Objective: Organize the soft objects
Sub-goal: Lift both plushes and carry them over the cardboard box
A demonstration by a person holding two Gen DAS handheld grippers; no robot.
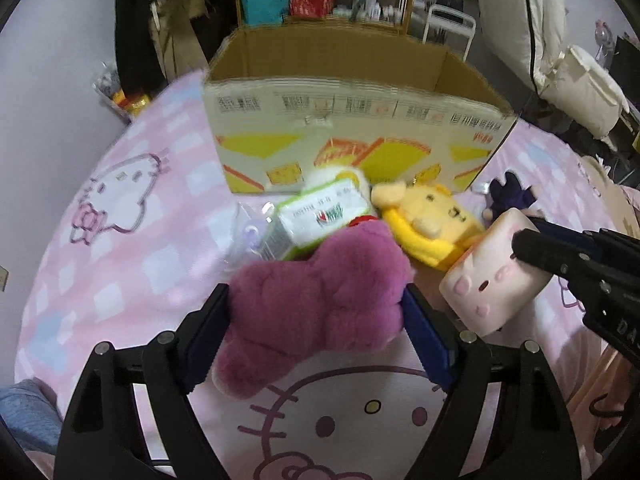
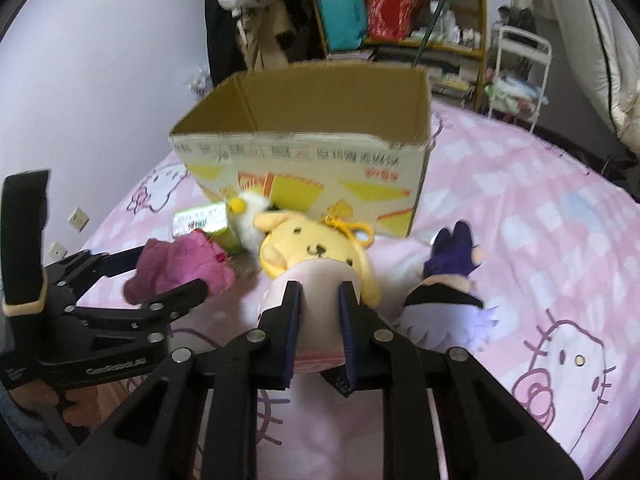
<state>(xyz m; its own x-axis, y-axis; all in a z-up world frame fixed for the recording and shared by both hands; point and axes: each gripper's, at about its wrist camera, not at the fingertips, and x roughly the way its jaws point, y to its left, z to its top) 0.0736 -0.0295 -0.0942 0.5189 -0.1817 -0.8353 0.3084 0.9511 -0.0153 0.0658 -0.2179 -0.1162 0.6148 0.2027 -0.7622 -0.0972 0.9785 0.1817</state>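
Observation:
My left gripper (image 1: 316, 300) is shut on a magenta plush toy (image 1: 316, 304), held just above the pink bedspread; it also shows in the right wrist view (image 2: 180, 268). My right gripper (image 2: 320, 292) is shut on a pale pink block-shaped plush (image 2: 320, 280), seen from the left wrist view (image 1: 492, 272) with its little face. A yellow dog plush (image 2: 312, 248) lies just beyond it. A purple and black plush (image 2: 444, 276) lies to the right. An open cardboard box (image 2: 320, 160) stands behind the toys.
A green and white carton (image 1: 320, 216) and a white fluffy toy (image 2: 252, 216) lie by the box front. The Hello Kitty bedspread (image 2: 540, 240) stretches to the right. A wall is on the left; shelves (image 2: 400, 12) and a white chair (image 2: 520, 64) stand behind the bed.

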